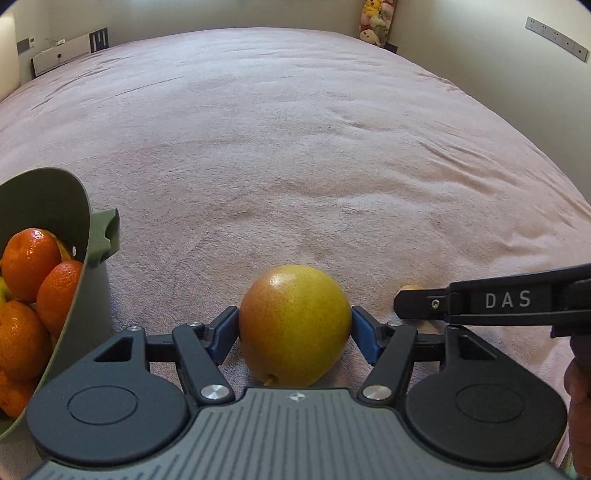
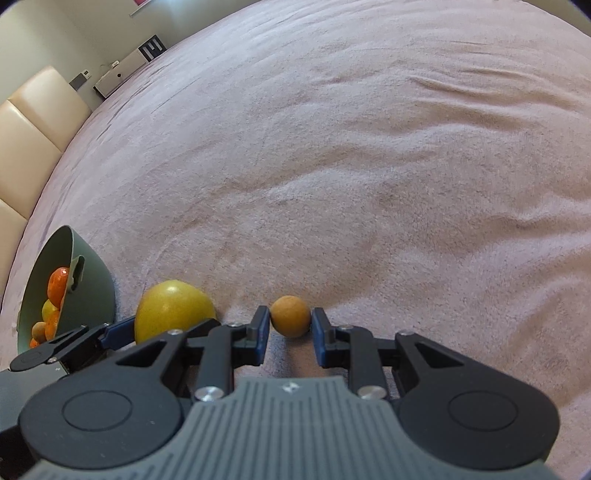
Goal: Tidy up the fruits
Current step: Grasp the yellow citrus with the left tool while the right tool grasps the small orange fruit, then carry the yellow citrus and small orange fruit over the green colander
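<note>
L gripper (image 1: 295, 328) straddles a big yellow-green pear (image 1: 294, 325) lying on the pink bedspread (image 1: 295, 147); blue pads (image 1: 226, 332) at both sides of it, seem to touch, can't tell if really clamped. R gripper (image 2: 290, 325) closed on a small tan round fruit (image 2: 290, 320), pads on both flanks, fruit down at bedspread level. Green bowl (image 1: 79, 236) just left of the pear w/ oranges (image 1: 27, 262) inside. R gripper just right of the pear, near, not touching. Plush toys (image 1: 376, 18) at far corner.
</note>
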The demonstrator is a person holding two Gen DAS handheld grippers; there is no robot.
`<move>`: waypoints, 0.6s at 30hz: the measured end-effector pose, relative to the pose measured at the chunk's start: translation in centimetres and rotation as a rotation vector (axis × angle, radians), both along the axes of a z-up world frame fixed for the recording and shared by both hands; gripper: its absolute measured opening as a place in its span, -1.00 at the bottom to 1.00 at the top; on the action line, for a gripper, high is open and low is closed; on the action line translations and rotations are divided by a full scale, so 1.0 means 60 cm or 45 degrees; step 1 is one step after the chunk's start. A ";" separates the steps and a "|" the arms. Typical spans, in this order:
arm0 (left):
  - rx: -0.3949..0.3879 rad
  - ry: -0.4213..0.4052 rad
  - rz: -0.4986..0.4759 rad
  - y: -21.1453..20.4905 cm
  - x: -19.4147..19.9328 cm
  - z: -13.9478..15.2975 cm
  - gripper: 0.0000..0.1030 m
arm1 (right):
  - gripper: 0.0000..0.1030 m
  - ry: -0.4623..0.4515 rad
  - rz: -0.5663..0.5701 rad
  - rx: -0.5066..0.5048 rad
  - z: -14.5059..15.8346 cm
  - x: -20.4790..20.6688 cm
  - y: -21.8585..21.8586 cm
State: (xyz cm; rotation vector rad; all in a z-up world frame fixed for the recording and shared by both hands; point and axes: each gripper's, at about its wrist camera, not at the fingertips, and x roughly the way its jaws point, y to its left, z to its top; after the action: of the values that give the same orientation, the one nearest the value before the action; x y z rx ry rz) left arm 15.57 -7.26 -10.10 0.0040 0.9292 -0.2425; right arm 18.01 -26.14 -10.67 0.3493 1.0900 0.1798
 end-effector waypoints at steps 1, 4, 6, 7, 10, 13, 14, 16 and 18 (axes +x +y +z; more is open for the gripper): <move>-0.007 0.003 0.003 0.002 0.001 0.000 0.44 | -0.59 0.000 0.000 0.000 -0.001 0.001 0.001; -0.024 0.005 0.010 0.005 0.000 0.000 0.44 | -0.59 0.001 0.002 -0.001 -0.001 0.002 0.004; -0.030 0.007 0.015 0.006 -0.001 0.000 0.44 | -0.58 0.008 -0.006 0.010 -0.005 0.003 0.002; -0.031 0.008 0.018 0.007 -0.001 0.000 0.44 | -0.59 0.011 -0.006 0.019 -0.008 0.004 0.001; -0.038 0.012 0.028 0.008 -0.002 0.002 0.44 | -0.59 0.017 -0.010 0.023 -0.009 0.005 0.001; -0.042 0.012 0.035 0.009 -0.006 0.004 0.44 | -0.59 0.012 -0.002 0.009 -0.006 0.003 0.004; -0.043 0.012 0.039 0.010 -0.006 0.005 0.44 | -0.59 0.011 -0.003 0.007 -0.006 0.003 0.005; -0.046 0.013 0.046 0.011 -0.008 0.008 0.43 | -0.59 0.009 0.000 0.001 -0.004 0.002 0.007; -0.055 0.017 0.060 0.015 -0.011 0.010 0.43 | -0.59 0.005 0.004 -0.009 -0.005 0.002 0.009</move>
State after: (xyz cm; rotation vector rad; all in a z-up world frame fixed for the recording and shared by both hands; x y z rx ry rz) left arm 14.92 -6.37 -9.50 -0.0593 0.9365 -0.2189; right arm 18.13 -25.59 -10.95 0.3414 1.0950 0.1782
